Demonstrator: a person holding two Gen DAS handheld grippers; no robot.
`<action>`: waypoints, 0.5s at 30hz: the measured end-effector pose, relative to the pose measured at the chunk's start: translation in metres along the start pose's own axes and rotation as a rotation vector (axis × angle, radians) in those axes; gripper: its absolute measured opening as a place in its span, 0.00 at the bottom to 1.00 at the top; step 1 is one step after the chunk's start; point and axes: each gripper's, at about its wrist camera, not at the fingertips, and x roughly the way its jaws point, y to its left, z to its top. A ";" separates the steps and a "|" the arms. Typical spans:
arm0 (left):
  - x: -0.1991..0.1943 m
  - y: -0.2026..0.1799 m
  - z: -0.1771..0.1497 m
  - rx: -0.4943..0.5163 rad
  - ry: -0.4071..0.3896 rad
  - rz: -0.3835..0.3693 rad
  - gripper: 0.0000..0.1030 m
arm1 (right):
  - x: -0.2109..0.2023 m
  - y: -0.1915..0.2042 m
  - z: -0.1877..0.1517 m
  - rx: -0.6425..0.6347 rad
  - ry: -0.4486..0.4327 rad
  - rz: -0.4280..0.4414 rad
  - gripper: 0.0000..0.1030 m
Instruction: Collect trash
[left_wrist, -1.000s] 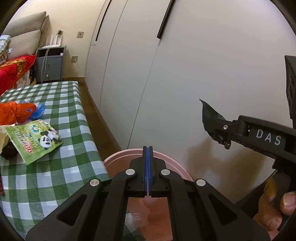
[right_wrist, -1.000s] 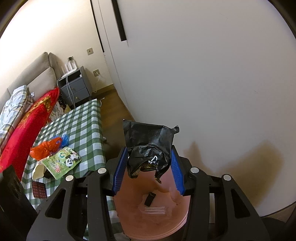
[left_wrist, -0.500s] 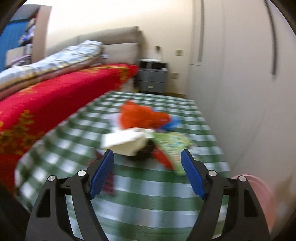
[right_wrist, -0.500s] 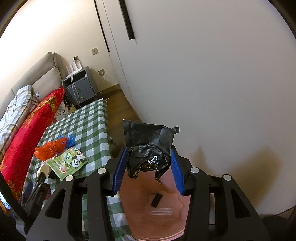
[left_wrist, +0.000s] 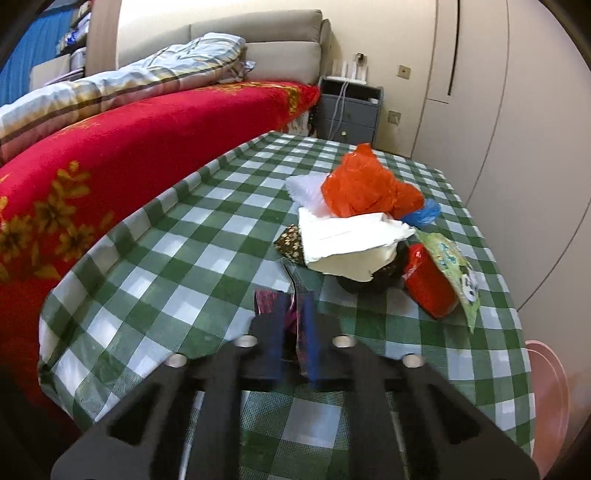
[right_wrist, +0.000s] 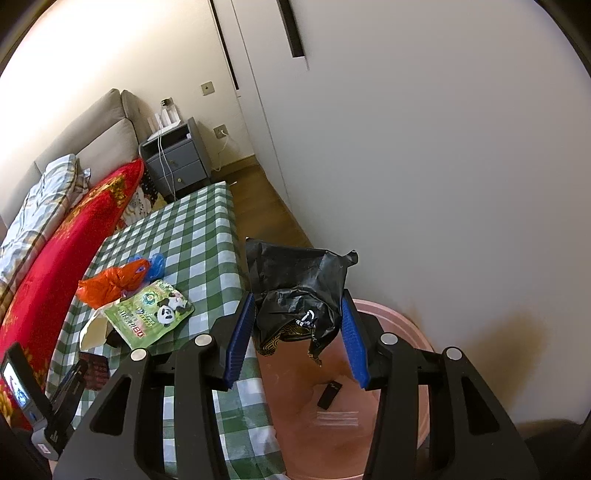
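Your left gripper (left_wrist: 293, 332) has just closed down, its jaws nearly together on a dark pink wrapper (left_wrist: 269, 301) at the near end of the checked table (left_wrist: 177, 258). Your right gripper (right_wrist: 299, 339) holds a black bag (right_wrist: 299, 291), jaws half apart, above the pink bin (right_wrist: 399, 325) beside the table. This looks like the pick-up step: next, lift the wrapper clear, carry it over the bin, then release both. More trash sits piled farther along the table.
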 end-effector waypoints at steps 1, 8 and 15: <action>-0.005 -0.002 0.001 0.010 -0.014 -0.012 0.04 | 0.000 0.000 0.000 0.000 0.000 0.000 0.45; -0.032 -0.013 0.004 0.050 -0.075 -0.077 0.01 | -0.003 0.001 0.001 -0.001 -0.003 0.003 0.45; -0.052 -0.029 0.001 0.093 -0.104 -0.157 0.01 | -0.009 0.002 0.000 -0.012 -0.009 0.011 0.45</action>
